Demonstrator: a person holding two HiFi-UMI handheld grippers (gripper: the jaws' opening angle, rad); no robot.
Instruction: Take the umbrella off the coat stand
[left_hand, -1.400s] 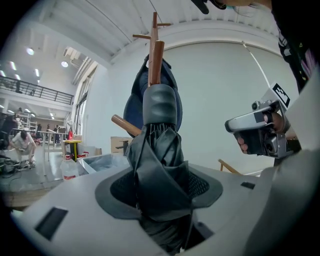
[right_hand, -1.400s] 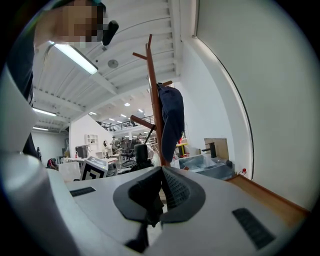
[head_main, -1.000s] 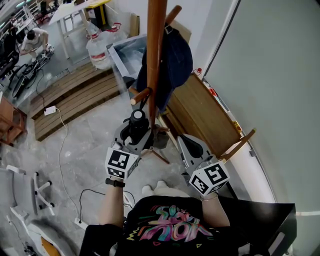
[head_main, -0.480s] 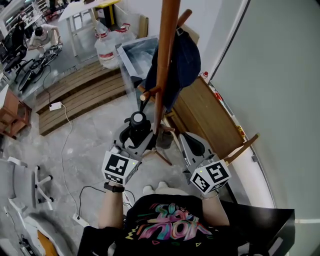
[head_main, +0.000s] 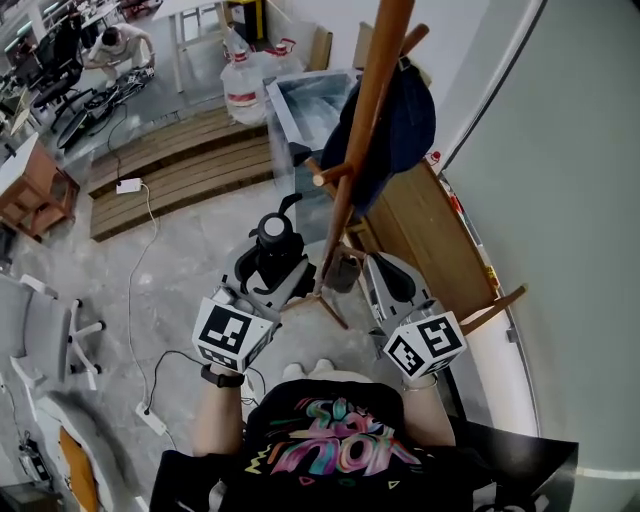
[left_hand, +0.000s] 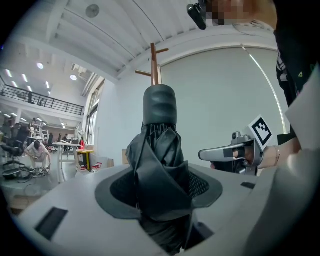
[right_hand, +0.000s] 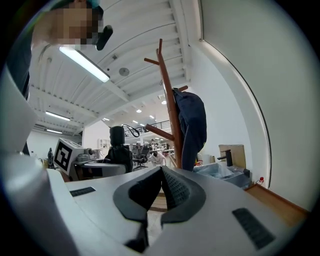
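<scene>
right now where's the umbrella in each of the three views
Head view: the umbrella is left of centre, upright in the left gripper.
Left gripper view: umbrella dead centre, clamped between the jaws.
Right gripper view: umbrella left of centre, a small dark upright shape.
Shared landmark: the wooden coat stand, just right of the umbrella in the head and right gripper views, behind it in the left one.

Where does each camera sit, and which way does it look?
Head view: on the person's head, looking steeply down at the coat stand and floor; shows forearms, shirt, left gripper holding the umbrella, right gripper.
Left gripper view: on the left gripper, looking across the room along jaws shut on the umbrella; right gripper shows at right.
Right gripper view: on the right gripper, looking past shut, empty jaws at the jacket; left gripper shows at left.
Shared: all show the coat stand.
</scene>
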